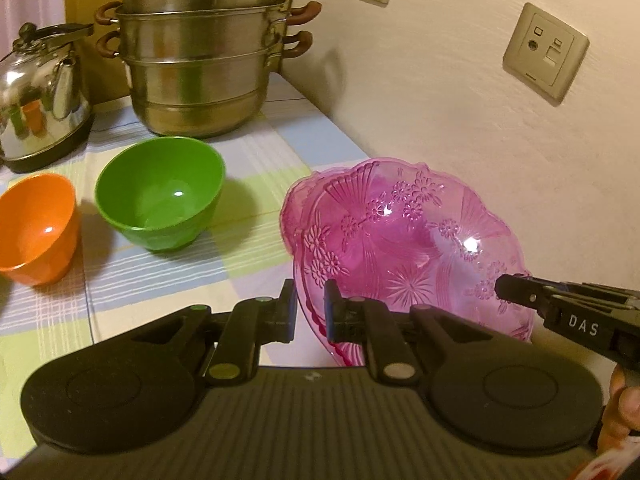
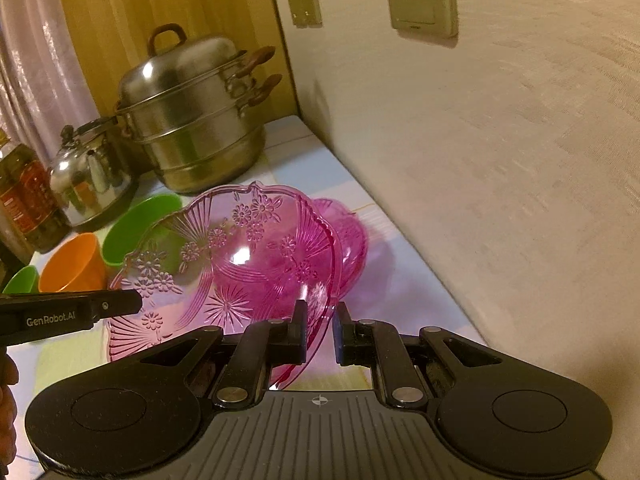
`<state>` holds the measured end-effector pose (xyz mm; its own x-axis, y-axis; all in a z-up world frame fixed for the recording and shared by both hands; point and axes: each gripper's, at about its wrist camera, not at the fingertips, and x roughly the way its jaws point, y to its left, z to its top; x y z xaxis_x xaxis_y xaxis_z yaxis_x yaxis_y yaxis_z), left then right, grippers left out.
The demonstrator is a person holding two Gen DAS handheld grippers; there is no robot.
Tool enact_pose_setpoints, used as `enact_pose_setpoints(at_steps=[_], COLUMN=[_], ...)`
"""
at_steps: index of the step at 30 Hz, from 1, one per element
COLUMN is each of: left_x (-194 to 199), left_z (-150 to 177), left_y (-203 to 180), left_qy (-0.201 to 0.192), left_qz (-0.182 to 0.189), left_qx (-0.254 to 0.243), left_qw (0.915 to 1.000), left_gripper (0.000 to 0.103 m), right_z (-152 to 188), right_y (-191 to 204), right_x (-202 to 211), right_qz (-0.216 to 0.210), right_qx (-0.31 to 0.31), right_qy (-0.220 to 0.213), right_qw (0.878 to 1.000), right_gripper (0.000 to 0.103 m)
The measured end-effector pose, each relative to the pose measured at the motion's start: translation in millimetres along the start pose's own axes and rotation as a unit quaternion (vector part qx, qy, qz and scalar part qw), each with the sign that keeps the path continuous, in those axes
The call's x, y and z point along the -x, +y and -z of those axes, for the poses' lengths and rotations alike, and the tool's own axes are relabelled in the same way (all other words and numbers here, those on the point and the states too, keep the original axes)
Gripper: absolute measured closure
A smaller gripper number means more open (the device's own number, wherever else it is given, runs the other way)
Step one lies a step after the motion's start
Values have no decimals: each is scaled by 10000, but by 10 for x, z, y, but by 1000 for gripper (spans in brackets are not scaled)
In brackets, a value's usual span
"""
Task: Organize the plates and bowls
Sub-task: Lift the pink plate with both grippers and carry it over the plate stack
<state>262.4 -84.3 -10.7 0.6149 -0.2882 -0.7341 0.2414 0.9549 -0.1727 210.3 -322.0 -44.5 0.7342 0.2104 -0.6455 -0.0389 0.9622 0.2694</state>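
Both pairs of jaws are clamped on the rim of the same pink glass plate (image 1: 408, 248): the left gripper (image 1: 311, 304) pinches its near left edge, and the right gripper (image 2: 320, 322) bites the opposite edge, the two tools facing each other across the dish. The plate, pressed with flowers and fan rays, is lifted and tilted above a second pink dish (image 2: 348, 236) that lies on the checked tablecloth (image 1: 256, 160) close to the wall (image 1: 460, 112). To the left of it on the cloth stands a green bowl (image 1: 160, 196), upright, and beside that an orange bowl (image 1: 36, 228); the two are near each other but apart. From the right side a smaller green bowl (image 2: 22, 280) peeps out just beyond the orange one. Behind the bowls a tall steel steamer pot (image 1: 200, 60) with brown handles fills the back corner, with a shiny kettle (image 1: 40, 96) to its left and a jar (image 2: 24, 196) with a red label further along. Sockets (image 1: 546, 54) sit on the wall above the plates.
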Motion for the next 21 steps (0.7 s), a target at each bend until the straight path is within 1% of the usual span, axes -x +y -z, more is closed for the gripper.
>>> enact_pose_setpoints(at_steps=[13,21], left_x=[-266,-520], left_z=[-283,-415], left_y=[-75,-26], left_qy=[62,115], left_qz=[-7,-76], left_qx=[-164,-160], left_qw=[9998,9998], left_gripper=[91,91], right_z=[-211,-353], right_y=[-151,-194], right_x=[-157,-447], right_qz=[70,84], right_qx=[-65,-152], right_qy=[9,55], right_qw=[10000,9998], right_gripper=[90,91])
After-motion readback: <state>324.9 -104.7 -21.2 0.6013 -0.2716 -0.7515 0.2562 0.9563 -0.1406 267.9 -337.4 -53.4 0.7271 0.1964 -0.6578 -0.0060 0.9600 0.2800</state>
